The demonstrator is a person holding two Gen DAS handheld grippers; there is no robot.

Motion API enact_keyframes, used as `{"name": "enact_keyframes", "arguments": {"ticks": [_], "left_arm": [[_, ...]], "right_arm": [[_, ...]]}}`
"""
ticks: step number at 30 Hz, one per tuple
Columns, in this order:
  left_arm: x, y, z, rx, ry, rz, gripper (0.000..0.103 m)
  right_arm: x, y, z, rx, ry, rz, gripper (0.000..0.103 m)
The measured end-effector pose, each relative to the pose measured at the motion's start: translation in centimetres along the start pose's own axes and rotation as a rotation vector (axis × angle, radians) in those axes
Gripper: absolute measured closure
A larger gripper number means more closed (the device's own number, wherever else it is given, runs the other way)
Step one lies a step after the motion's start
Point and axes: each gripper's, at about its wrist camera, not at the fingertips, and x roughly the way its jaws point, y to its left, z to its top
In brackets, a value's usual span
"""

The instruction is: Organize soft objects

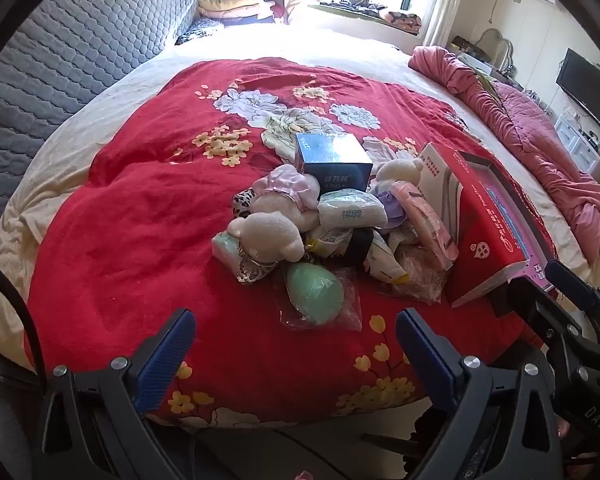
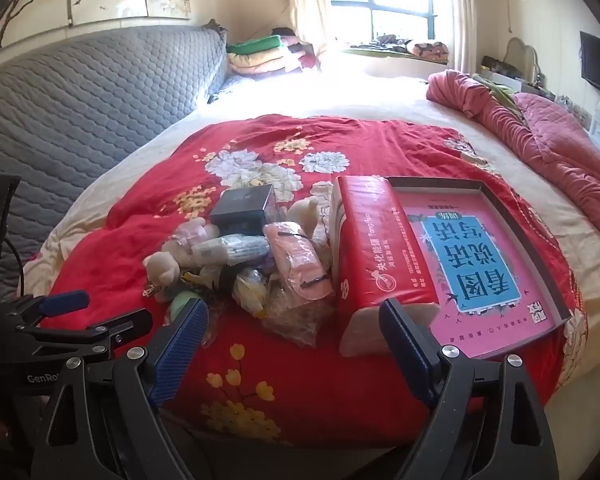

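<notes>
A heap of small soft things lies on the red flowered quilt (image 1: 140, 216): white plush toys (image 1: 266, 232), a white tissue pack (image 1: 350, 212), a pink pouch (image 1: 428, 220) and a green egg-shaped thing in clear wrap (image 1: 316, 292). A dark blue box (image 1: 334, 160) rests on the heap. Right of it stands a red tissue pack (image 2: 376, 256) beside an open box tray with a pink and blue card (image 2: 476, 264). My left gripper (image 1: 296, 356) hangs open just short of the green thing. Open too, my right gripper (image 2: 296, 344) sits before the red pack's near end.
A grey quilted headboard (image 1: 80, 48) runs along the left. A bunched pink quilt (image 1: 540, 140) lies at the bed's right side. Folded blankets (image 1: 228, 0) are stacked by the window. A TV (image 1: 588, 96) hangs on the right wall. The other gripper (image 2: 60, 328) shows at the right wrist view's left edge.
</notes>
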Motion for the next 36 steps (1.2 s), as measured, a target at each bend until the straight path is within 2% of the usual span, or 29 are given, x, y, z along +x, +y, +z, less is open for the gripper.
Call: {"name": "enact_keyframes", "arguments": {"ticks": [36], "left_arm": [[0.48,-0.21,-0.12,0.003,0.014,-0.007,0.002]], "right_arm": [[0.52,-0.05,-0.22,-0.001,-0.004,0.001,0.015]]}}
